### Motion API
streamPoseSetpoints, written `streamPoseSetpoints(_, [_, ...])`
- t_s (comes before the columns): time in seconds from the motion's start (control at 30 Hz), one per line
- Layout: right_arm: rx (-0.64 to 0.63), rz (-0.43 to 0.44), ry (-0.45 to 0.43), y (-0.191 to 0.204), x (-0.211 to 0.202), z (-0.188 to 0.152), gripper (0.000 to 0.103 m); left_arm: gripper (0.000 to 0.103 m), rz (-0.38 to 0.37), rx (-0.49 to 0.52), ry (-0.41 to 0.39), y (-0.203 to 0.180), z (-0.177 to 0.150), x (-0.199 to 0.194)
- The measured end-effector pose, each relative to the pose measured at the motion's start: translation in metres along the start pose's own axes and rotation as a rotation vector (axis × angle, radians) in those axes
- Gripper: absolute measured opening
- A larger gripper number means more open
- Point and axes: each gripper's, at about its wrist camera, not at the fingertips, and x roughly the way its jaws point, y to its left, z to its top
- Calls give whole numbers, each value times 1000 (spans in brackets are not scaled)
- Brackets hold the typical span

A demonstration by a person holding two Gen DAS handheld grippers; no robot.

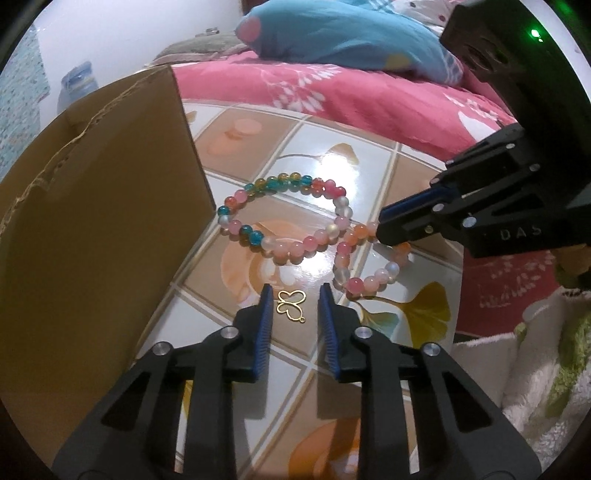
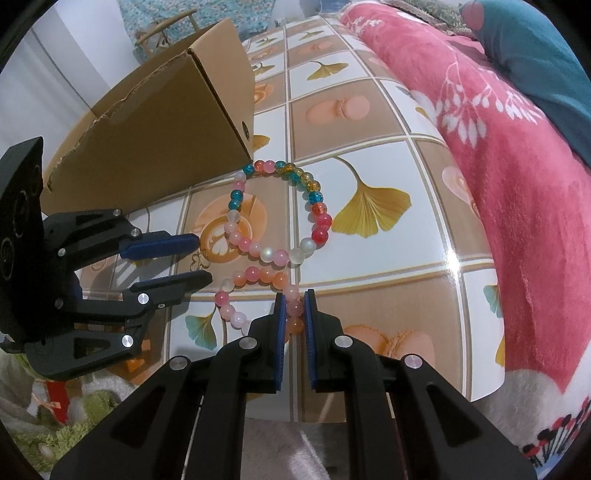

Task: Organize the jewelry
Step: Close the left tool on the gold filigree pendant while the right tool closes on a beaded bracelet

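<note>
A gold butterfly charm [image 1: 290, 305] lies on the tiled tabletop between the fingers of my open left gripper [image 1: 294, 293], not held. It also shows in the right wrist view [image 2: 201, 260], as does the left gripper [image 2: 204, 257]. A multicoloured bead bracelet [image 1: 284, 218] lies beyond it, beside a cardboard box [image 1: 92, 206]. A pink-orange bead bracelet [image 1: 364, 264] lies to the right. My right gripper [image 2: 294, 303] is shut on that pink-orange bracelet [image 2: 258, 275], still resting on the table; it shows in the left wrist view [image 1: 380, 230].
The box [image 2: 159, 122] stands open at the table's left. A pink blanket [image 2: 517, 177] and blue pillow [image 1: 343, 33] lie past the table's far edge. Towels [image 1: 532, 354] lie off the near right corner.
</note>
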Motion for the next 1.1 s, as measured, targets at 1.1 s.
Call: streamPoseSetpoints(1.1, [39, -30, -39, -10, -17, 2, 10, 0, 42, -63, -18, -8, -16, -20])
